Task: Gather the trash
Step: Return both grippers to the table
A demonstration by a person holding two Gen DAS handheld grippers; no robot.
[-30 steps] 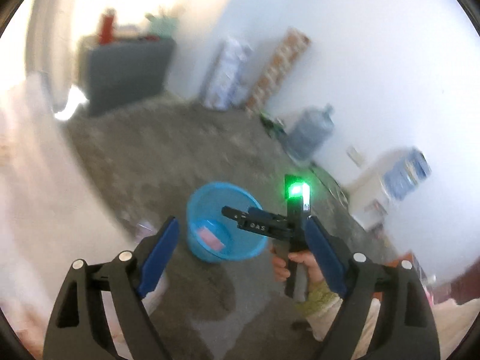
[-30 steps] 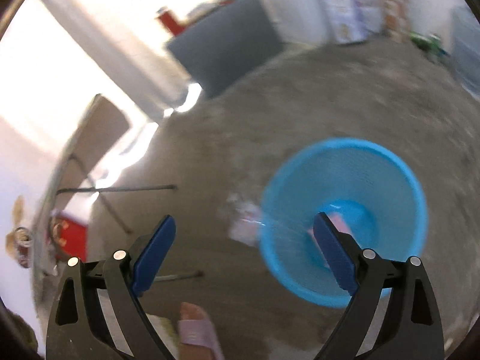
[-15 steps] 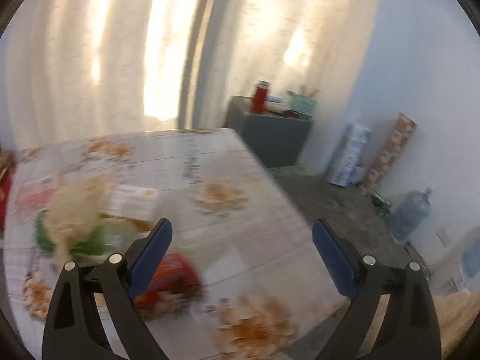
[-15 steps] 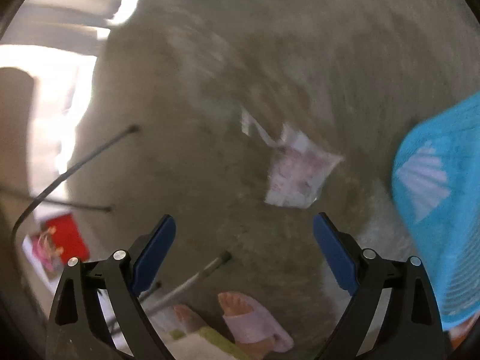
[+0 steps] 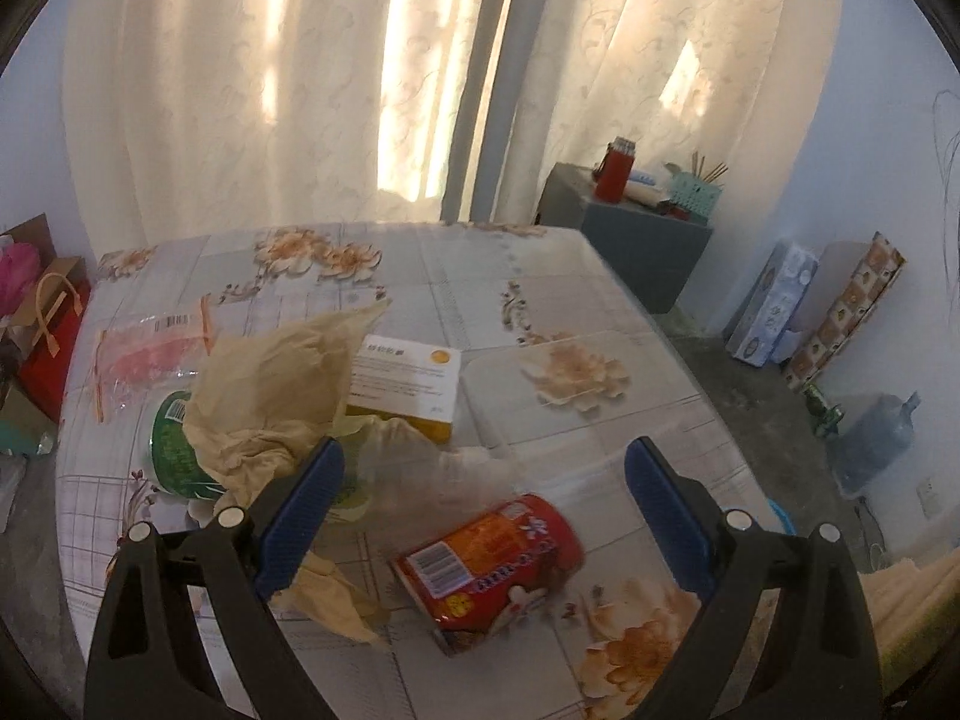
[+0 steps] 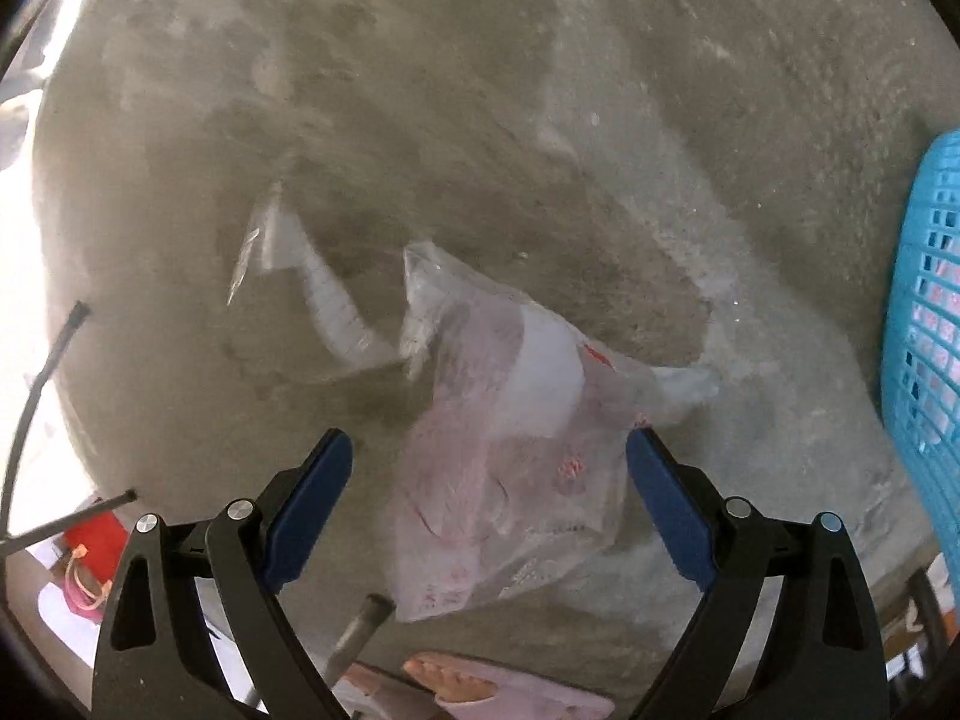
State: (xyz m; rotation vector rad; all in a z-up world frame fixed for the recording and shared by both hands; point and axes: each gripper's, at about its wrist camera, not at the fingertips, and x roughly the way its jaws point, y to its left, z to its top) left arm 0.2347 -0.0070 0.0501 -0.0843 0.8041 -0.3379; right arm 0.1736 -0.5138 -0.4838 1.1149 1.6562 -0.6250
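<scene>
While crumpled, clear plastic bag lies flat on floor.

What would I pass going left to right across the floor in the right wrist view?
Red gift bag → clear plastic strip → crumpled plastic bag → blue mesh basket.
</scene>
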